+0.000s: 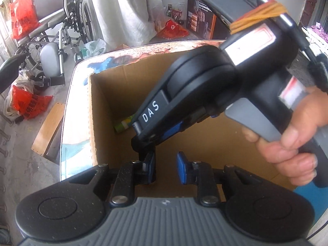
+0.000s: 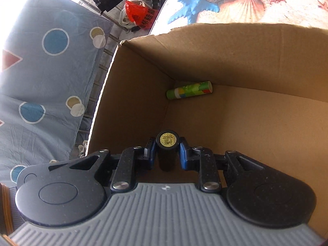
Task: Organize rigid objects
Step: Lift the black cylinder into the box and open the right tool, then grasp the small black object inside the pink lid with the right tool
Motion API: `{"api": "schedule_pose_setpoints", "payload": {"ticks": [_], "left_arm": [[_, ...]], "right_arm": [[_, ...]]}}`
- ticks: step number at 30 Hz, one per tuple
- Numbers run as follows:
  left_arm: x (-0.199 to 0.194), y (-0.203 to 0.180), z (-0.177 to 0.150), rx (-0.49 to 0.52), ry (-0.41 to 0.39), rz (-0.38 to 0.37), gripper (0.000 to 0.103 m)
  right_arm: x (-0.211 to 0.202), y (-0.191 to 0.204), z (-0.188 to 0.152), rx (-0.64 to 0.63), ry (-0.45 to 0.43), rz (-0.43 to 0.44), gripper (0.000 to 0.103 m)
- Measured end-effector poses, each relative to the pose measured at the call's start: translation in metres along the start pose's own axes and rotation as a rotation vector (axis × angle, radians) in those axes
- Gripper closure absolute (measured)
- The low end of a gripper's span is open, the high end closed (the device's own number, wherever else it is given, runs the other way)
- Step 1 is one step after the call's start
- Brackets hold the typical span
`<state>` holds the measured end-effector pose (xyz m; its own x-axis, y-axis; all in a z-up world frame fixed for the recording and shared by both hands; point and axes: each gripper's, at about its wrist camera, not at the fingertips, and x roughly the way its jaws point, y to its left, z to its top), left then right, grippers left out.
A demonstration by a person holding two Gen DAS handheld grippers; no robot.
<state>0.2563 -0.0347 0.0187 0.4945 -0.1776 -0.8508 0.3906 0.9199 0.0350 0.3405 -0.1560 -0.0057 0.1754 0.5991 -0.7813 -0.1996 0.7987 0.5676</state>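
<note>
Fingers (image 2: 150, 149) of the right gripper (image 2: 167, 151) clamp a black cylinder (image 2: 167, 153), its long axis pointing forward along them.

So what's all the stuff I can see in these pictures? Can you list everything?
cardboard box: one, brown, open on the table
green tube: one, green with coloured patches, lying in the box's far corner
black tube: one, black with a yellow round label on its end, between the right gripper's fingers above the box
table: one, seashell and starfish picture on top, under the box
wheelchair: one, silver-grey, on the floor beyond the table
red bags: a few, on the wheelchair and floor
blue cloth: one, circles and triangles, beside the box
left hand-held gripper: nothing between its fingers
right hand-held gripper: holding the black tube
hand: one, gripping the right handle
</note>
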Motion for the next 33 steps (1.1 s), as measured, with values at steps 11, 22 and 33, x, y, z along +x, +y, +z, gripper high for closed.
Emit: {"api": "schedule_pose_setpoints", "payload": {"ticks": [11, 22, 33], "left_arm": [[-0.077, -0.011, -0.024, -0.020, -0.184, -0.028, 0.066], [-0.126, -0.087, -0.126, 0.061, -0.250, -0.245, 0.064], [-0.056, -0.144, -0.165, 0.093, -0.075, -0.307, 0.084]], "right_arm": [[-0.095, 0.018, -0.057, -0.042, -0.224, 0.059, 0.057], [-0.191, -0.026, -0.245, 0.028, -0.396, 0.114, 0.061], [-0.115, -0.058, -0.279, 0.115, -0.247, 0.046, 0.070]]}}
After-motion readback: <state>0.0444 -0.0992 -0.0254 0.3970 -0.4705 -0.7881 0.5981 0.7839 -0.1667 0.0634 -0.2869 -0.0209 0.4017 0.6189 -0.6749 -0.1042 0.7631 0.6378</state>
